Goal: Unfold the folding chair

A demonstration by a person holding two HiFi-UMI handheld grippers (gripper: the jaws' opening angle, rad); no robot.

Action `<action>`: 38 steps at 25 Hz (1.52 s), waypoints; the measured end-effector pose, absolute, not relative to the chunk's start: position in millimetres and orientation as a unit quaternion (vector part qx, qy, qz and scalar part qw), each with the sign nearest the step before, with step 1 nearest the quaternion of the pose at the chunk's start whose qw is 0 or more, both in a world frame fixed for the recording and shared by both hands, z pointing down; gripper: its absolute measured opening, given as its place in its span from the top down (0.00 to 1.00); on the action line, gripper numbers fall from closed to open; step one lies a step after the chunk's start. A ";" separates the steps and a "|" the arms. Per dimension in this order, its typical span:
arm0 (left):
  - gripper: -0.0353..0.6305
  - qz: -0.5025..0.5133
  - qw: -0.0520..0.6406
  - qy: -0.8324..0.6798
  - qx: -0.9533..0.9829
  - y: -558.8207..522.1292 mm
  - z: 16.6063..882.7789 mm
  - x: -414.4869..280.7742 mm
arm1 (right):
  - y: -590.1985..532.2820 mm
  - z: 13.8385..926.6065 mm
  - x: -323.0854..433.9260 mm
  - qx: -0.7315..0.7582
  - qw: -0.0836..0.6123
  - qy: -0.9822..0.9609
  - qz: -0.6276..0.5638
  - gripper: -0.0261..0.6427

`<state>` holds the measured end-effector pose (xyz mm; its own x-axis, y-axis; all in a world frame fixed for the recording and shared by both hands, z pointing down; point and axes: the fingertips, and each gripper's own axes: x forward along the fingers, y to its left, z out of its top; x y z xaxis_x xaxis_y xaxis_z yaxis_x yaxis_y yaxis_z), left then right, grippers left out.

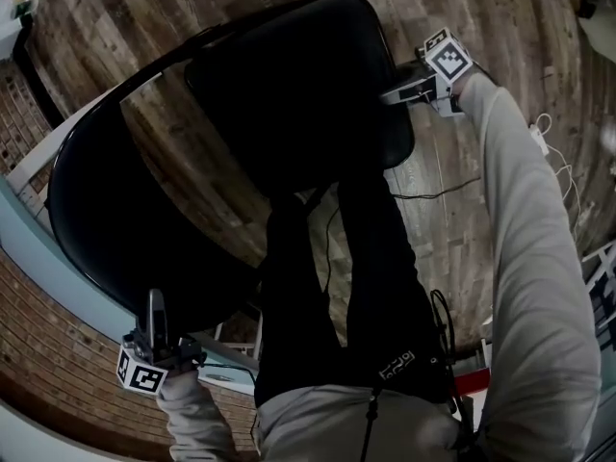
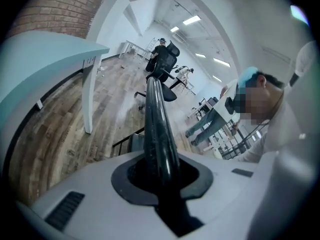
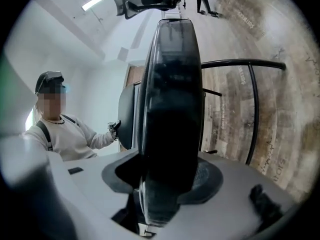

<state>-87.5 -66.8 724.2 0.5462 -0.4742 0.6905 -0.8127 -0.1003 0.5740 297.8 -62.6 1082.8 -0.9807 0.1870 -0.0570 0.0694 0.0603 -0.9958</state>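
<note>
The black folding chair fills the middle of the head view, with its padded seat at the top and its curved backrest at the left. My left gripper is at the bottom left, shut on the backrest's thin black top edge, which runs straight out between the jaws. My right gripper reaches in from the upper right, its jaws clamped on the seat's rim. The thick seat pad fills the gap of the right gripper. A black frame tube arcs behind the seat.
The floor is of wooden planks, with cables lying on it. A brick wall and a pale desk edge run along the left. My own legs in black trousers stand right behind the chair. An office chair stands far off.
</note>
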 end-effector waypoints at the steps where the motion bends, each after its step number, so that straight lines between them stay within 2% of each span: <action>1: 0.84 0.156 0.510 -0.434 0.726 -66.0 724.6 -87.0 | -62.9 1082.1 298.2 -0.092 0.034 -0.728 0.678 0.66; 5: 0.83 0.159 0.515 -0.418 0.731 -64.5 725.1 -85.1 | -63.1 1080.0 297.9 -0.086 0.008 -0.729 0.679 0.66; 11: 0.82 0.171 0.504 -0.431 0.729 -66.8 728.9 -83.2 | -69.4 1084.2 300.8 -0.034 0.020 -0.736 0.676 0.65; 13: 0.81 0.211 0.495 -0.427 0.726 -63.6 732.2 -81.2 | -70.3 1091.8 314.6 0.040 0.035 -0.743 0.667 0.54; 14: 0.67 0.234 0.486 -0.424 0.728 -62.3 733.2 -79.8 | -72.1 1096.0 328.7 0.087 0.044 -0.746 0.659 0.49; 15: 0.47 0.250 0.475 -0.423 0.731 -62.7 731.9 -79.9 | -75.7 1097.2 347.4 0.138 0.050 -0.748 0.647 0.48; 18: 0.31 0.258 0.443 -0.448 0.733 -68.9 718.0 -94.3 | -91.5 1066.4 410.9 0.288 0.037 -0.757 0.585 0.48; 22: 0.29 0.255 0.432 -0.460 0.733 -65.8 693.3 -112.4 | -95.3 971.4 445.1 0.391 0.046 -0.772 0.499 0.48; 27: 0.29 0.217 0.394 -0.424 0.786 -78.2 621.1 -110.8 | -103.4 830.6 404.0 0.410 0.071 -0.802 0.428 0.49; 28: 0.30 0.199 0.384 -0.416 0.800 -83.1 604.3 -109.2 | -107.7 797.9 391.6 0.413 0.072 -0.809 0.412 0.55; 29: 0.36 0.183 0.372 -0.409 0.813 -86.3 584.2 -108.6 | -110.1 763.9 377.1 0.417 0.074 -0.816 0.394 0.71; 30: 0.44 0.170 0.357 -0.404 0.825 -87.5 561.2 -108.3 | -110.7 728.6 360.5 0.422 0.077 -0.821 0.375 0.86; 31: 0.55 0.160 0.339 -0.398 0.837 -88.0 536.8 -107.2 | -111.4 692.3 342.9 0.427 0.080 -0.827 0.356 0.92; 32: 0.72 0.152 0.316 -0.393 0.850 -89.4 512.7 -104.7 | -114.4 655.1 325.9 0.433 0.084 -0.832 0.336 0.94; 34: 0.94 0.141 0.265 -0.382 0.874 -97.9 468.8 -96.4 | -129.0 578.8 294.2 0.448 0.085 -0.840 0.293 0.95; 38: 0.94 0.102 0.197 -0.353 0.909 -112.8 377.7 -80.0 | -138.3 431.9 224.7 0.457 0.082 -0.857 0.224 0.95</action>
